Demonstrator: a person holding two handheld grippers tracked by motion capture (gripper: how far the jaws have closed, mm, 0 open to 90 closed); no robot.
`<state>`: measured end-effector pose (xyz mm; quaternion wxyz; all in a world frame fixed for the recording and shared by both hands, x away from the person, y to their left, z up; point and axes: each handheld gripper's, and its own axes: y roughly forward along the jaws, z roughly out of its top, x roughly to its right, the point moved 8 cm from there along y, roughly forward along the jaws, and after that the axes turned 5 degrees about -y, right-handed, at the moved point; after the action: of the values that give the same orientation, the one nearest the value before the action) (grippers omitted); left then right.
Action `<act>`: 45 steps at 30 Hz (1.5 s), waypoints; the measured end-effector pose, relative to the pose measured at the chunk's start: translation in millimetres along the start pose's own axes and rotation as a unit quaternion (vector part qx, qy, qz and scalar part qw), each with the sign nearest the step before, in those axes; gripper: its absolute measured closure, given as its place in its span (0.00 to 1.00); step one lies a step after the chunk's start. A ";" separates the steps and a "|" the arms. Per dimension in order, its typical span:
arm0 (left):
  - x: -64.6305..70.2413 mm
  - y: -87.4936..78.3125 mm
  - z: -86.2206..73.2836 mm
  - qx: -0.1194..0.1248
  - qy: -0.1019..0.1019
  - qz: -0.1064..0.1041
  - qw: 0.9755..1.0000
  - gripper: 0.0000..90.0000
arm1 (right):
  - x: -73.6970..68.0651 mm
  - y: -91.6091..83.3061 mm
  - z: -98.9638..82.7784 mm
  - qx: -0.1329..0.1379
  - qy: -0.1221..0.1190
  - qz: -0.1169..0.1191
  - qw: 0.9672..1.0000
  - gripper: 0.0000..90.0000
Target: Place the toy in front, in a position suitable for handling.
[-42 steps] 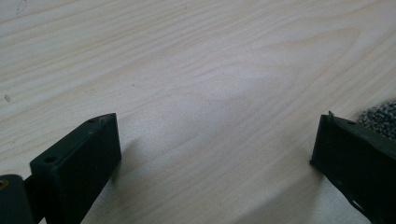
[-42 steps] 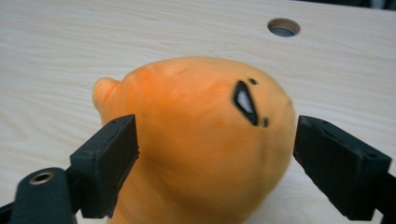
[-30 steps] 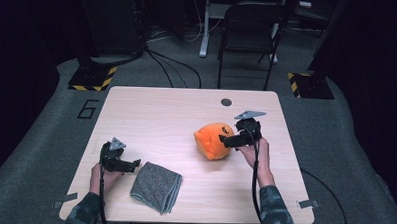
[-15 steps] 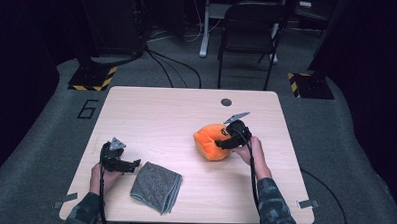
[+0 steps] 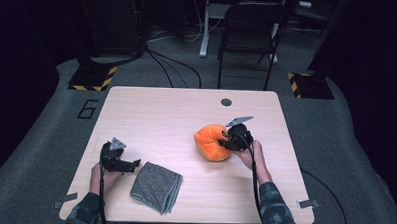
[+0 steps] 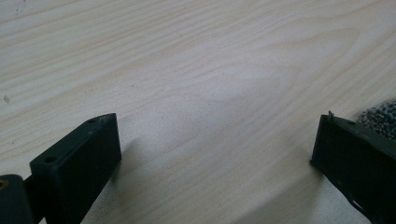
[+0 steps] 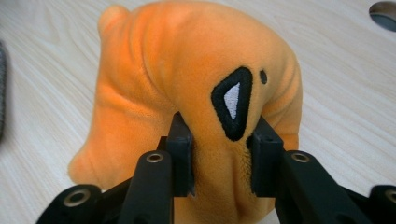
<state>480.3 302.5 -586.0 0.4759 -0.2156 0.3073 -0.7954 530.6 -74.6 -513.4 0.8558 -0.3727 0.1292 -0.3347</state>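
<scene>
An orange plush toy (image 5: 211,141) with a black-edged triangular eye (image 7: 232,100) lies right of the table's middle. My right gripper (image 5: 226,143) has just been closing on it: the two black jaws pinch a fold of the orange plush toy (image 7: 187,93) just below the eye, and the fabric bulges between them. At the front left my left gripper (image 5: 134,164) rests low on the wood, its jaws wide apart with bare table (image 6: 210,93) between them. A folded grey cloth (image 5: 157,186) lies just right of that gripper, its edge (image 6: 380,119) beside one jaw.
A small dark round grommet (image 5: 226,102) is set in the table near its far edge, also at the corner of the right gripper view (image 7: 384,14). A black chair (image 5: 246,38) and cables stand on the floor beyond the table (image 5: 151,115).
The right gripper has come down and left onto the orange plush and its jaws have closed on it, squashing the toy. The left hand and the grey cloth have stayed put.
</scene>
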 end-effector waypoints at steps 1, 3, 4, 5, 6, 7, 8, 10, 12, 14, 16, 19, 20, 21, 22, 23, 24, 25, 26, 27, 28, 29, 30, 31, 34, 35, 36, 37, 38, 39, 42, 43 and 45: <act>0.0 0.1 0.0 0.000 0.000 0.000 1.000 0.01 | -1.5 -2.3 1.5 0.010 0.001 0.003 1.000 0.76; 0.0 0.0 0.0 0.000 0.000 0.000 1.000 0.01 | -4.9 -10.3 6.0 0.029 0.008 0.007 1.000 0.77; 0.0 0.0 0.0 0.000 0.000 0.000 1.000 0.01 | -4.9 -10.3 6.0 0.029 0.008 0.007 1.000 0.77; 0.0 0.0 0.0 0.000 0.000 0.000 1.000 0.01 | -6.2 -13.0 6.8 0.032 0.015 0.007 0.999 0.77; 0.0 0.0 0.0 0.000 0.000 0.000 1.000 0.01 | -7.2 -15.6 8.6 0.040 0.019 0.008 0.999 0.77; 0.0 0.0 0.0 0.000 0.000 0.000 1.000 0.01 | -8.7 -22.1 12.1 0.051 0.024 0.004 0.998 0.77; 0.0 0.0 0.0 0.000 0.000 0.000 1.000 0.01 | -8.7 -22.1 12.1 0.051 0.024 0.004 0.998 0.77; 0.0 0.0 0.0 0.000 0.000 0.000 1.000 0.01 | -10.6 -29.4 15.6 0.062 0.034 0.000 0.998 0.77; 0.0 0.0 0.0 0.000 0.000 0.000 1.000 0.01 | -12.7 -35.5 19.4 0.072 0.040 -0.004 0.997 0.77; 0.0 0.0 0.0 0.000 0.000 0.000 1.000 0.01 | -15.6 -41.3 22.4 0.080 0.050 -0.009 0.996 0.77; 0.0 0.0 0.0 0.000 0.000 0.000 1.000 0.01 | -18.1 -45.9 25.3 0.086 0.066 -0.017 0.994 0.77; 0.1 0.0 0.0 0.000 0.000 -0.001 1.000 0.01 | -20.1 -51.1 28.0 0.093 0.095 -0.036 0.990 0.77; 0.0 0.0 0.0 0.000 0.000 0.000 1.000 0.01 | -21.0 -52.2 28.5 0.094 0.105 -0.043 0.989 0.77; 0.0 0.0 0.0 0.000 0.000 0.000 1.000 0.01 | -21.1 -52.8 28.8 0.096 0.110 -0.050 0.988 0.77; 0.0 0.0 0.0 0.000 0.000 0.000 1.000 0.01 | -21.8 -52.9 28.9 0.096 0.117 -0.056 0.987 0.77; 0.0 0.0 0.0 0.000 0.000 0.000 1.000 0.01 | -22.9 -51.9 28.4 0.097 0.125 -0.069 0.985 0.77; 0.0 0.0 0.0 0.000 0.000 0.000 1.000 0.01 | -22.9 -51.9 28.4 0.097 0.125 -0.069 0.985 0.77; 0.0 0.1 0.0 0.000 0.000 0.000 1.000 0.01 | -23.5 -50.5 27.7 0.097 0.129 -0.074 0.984 0.77; 0.0 0.2 0.1 0.001 0.000 0.000 1.000 0.01 | -24.5 -49.0 26.4 0.097 0.134 -0.080 0.983 0.77; 0.0 0.0 0.0 0.000 0.000 0.000 1.000 0.01 | -26.0 -46.7 25.4 0.099 0.141 -0.083 0.982 0.77; 0.0 0.0 0.0 0.000 0.000 0.000 1.000 0.01 | -28.8 -41.9 23.2 0.098 0.151 -0.092 0.979 0.76; 0.1 0.0 0.0 0.000 0.000 0.000 1.000 0.01 | -29.5 -39.4 22.2 0.098 0.155 -0.101 0.978 0.76; 0.1 0.0 0.0 0.000 0.000 0.000 1.000 0.01 | -29.7 -37.1 21.7 0.099 0.157 -0.107 0.977 0.76; 0.0 0.0 0.0 0.000 0.000 0.000 1.000 0.01 | -30.3 -34.9 21.5 0.102 0.163 -0.109 0.975 0.76; 0.0 0.0 0.0 0.000 0.000 0.000 1.000 0.01 | -31.1 -30.4 21.0 0.104 0.171 -0.112 0.973 0.76; 0.0 0.0 0.0 0.000 0.000 0.000 1.000 0.01 | -31.9 -28.1 21.1 0.103 0.176 -0.115 0.972 0.76; 0.0 0.0 0.0 0.000 0.000 0.000 1.000 0.01 | -32.0 -26.0 21.1 0.103 0.178 -0.121 0.971 0.76; 0.0 0.0 0.0 0.000 0.000 0.000 1.000 0.01 | -32.2 -22.5 21.2 0.107 0.187 -0.128 0.968 0.76; 0.0 0.0 0.0 0.000 0.000 0.000 1.000 0.01 | -32.2 -22.5 21.2 0.107 0.187 -0.128 0.968 0.76; 0.0 0.0 0.0 0.000 0.000 0.000 1.000 0.01 | -32.1 -19.4 21.0 0.113 0.193 -0.136 0.965 0.76; 0.0 0.0 0.0 0.000 0.000 0.000 1.000 0.01 | -32.5 -16.1 20.5 0.113 0.200 -0.137 0.964 0.76; 0.0 0.0 0.0 0.000 0.000 0.000 1.000 0.01 | -33.0 -12.2 18.9 0.111 0.206 -0.139 0.962 0.76; 0.0 0.0 0.0 0.000 0.000 0.000 1.000 0.01 | -33.6 -9.7 17.8 0.107 0.207 -0.140 0.962 0.75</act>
<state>480.3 302.5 -586.0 0.4759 -0.2156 0.3073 -0.7953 509.4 -47.2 -495.1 0.7900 -0.2161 0.2135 -0.5326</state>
